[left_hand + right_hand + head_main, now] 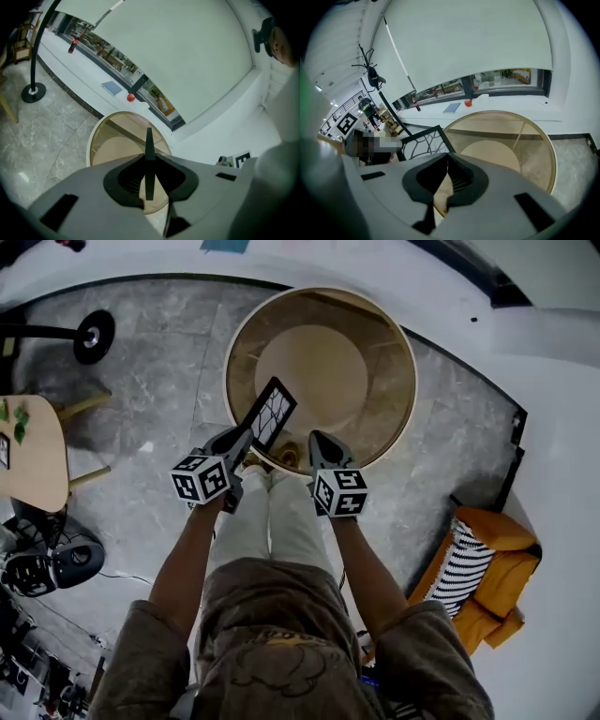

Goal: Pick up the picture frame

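Note:
The picture frame (pixel 270 413) is a black rectangle with a branch-pattern insert. It hangs tilted over the near rim of a round glass-topped table (pixel 405 352). My left gripper (pixel 242 439) is shut on the frame's lower edge. In the left gripper view the frame (pixel 149 140) shows edge-on as a thin dark strip clamped in my left gripper (pixel 150 159). My right gripper (pixel 323 442) hovers just right of it, shut and empty. The right gripper view shows its jaws (pixel 447 155) pressed together and the frame (pixel 424 143) off to the left.
The table (pixel 543 136) has a round lower shelf under the glass. A floor-lamp base (pixel 94 336) stands at far left, with a wooden tabletop (pixel 37 456) nearer. An orange seat with a striped cushion (pixel 473 573) is at the right. The window ledge holds a red ball (pixel 131 97) and a blue book (pixel 111 87).

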A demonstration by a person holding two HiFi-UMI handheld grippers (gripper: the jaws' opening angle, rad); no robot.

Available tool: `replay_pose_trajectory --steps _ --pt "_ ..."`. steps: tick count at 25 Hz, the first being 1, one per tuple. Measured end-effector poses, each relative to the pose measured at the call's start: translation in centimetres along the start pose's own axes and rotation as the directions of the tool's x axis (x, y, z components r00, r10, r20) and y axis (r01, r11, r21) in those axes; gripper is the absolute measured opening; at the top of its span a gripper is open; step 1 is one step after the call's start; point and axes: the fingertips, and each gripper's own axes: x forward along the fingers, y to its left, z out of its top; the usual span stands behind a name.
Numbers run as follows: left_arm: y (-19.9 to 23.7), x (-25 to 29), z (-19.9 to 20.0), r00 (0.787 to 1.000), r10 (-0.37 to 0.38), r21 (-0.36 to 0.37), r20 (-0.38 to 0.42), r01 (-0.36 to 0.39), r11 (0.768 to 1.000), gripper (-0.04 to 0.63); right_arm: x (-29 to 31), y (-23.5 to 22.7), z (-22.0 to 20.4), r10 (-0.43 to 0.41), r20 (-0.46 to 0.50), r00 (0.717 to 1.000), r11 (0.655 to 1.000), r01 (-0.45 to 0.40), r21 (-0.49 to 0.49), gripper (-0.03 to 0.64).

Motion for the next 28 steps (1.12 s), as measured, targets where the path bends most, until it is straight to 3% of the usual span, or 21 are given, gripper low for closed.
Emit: replay_pose_trajectory --steps 5,12,22,28 --pt "-5.9 -2.9 2.8 1.0 0.008 0.124 0.015 -0.01 0.992 0.081 -4.8 0.7 3.6 0.008 0.064 0.998 1.0 -0.01 0.028 0.02" --pt "-14.8 -7.6 6.2 0.997 -0.043 0.306 0.063 0.021 0.952 0.081 -12.7 3.1 8.7 0.051 0.18 0.982 0.999 -0.054 0.009 0.02" --pt "-22.3 -14.0 10.2 0.987 -0.064 0.466 0.146 -0.011 0.885 0.081 -20.5 6.9 13.6 0.113 0.3 0.947 0.992 -0.088 -0.095 0.02" --pt "-24.6 -16.8 11.3 0.974 -0.076 0.512 0.215 -0.046 0.858 0.081 -23.9 9.2 15.6 0.145 0.361 0.921 0.983 -0.093 -0.157 0.02"
